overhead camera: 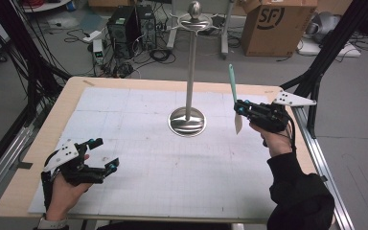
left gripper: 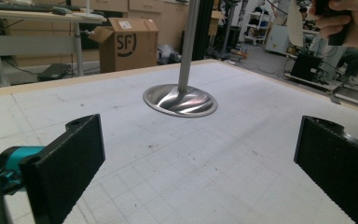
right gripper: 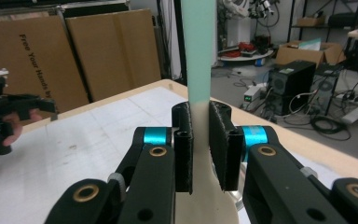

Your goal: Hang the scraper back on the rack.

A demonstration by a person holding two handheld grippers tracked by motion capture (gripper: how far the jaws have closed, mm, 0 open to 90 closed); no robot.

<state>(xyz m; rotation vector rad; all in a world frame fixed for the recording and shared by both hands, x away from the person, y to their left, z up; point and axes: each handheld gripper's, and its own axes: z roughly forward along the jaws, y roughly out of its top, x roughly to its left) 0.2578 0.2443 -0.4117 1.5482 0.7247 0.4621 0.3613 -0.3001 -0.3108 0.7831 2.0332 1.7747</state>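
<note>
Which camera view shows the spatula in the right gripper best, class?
The high view: the whole spatula shows there, teal handle up, pale blade down, clamped in the right gripper. The right gripper view shows the spatula's middle close up, pressed between the pads. The left gripper view catches the pale blade far off.

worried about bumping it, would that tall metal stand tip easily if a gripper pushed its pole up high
Probably yes: the metal stand is a tall thin pole on a small round base, so a high push has leverage. The base looks solid, which may resist light nudges. The polished pole likely feels slippery.
</note>
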